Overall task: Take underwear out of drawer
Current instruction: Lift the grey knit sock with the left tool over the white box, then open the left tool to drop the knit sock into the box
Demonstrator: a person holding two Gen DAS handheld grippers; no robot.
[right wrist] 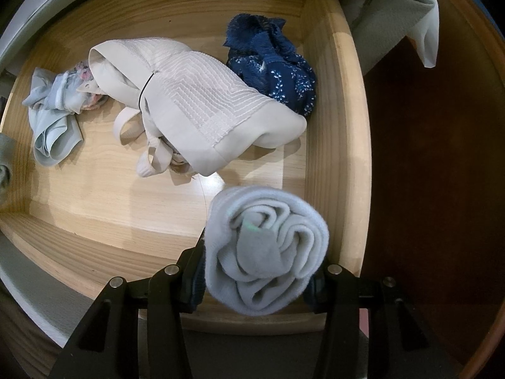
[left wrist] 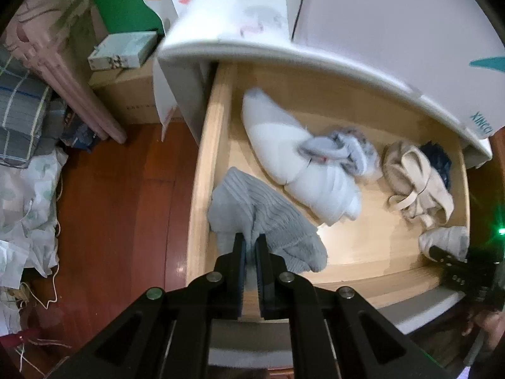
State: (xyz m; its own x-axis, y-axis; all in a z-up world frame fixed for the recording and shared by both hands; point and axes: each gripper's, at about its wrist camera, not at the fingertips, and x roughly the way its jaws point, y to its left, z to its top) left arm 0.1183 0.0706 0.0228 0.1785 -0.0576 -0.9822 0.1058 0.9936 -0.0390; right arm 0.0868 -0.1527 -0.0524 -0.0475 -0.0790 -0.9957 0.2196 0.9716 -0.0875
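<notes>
Left hand-held gripper (left wrist: 251,246), low centre of frame: pressed together, pinching fold of grey ribbed garment (left wrist: 268,221); rest hangs slack over drawer (left wrist: 217,120) left wall. Right hand-held gripper (right wrist: 255,271), low centre of its view: part-spread, clamping pale rolled bundle (right wrist: 265,252) above drawer's lower right corner. Further out, on drawer floor: beige underwear w/ straps (right wrist: 202,107) mid-frame, navy lace pair (right wrist: 274,63) upper right, pale blue pair (right wrist: 53,123) at left. All prob. light, soft, floppy, not fragile; no slip worry but drapes & snags. Best pinch at thick bunched fold or waistband, not loose strap.
</notes>
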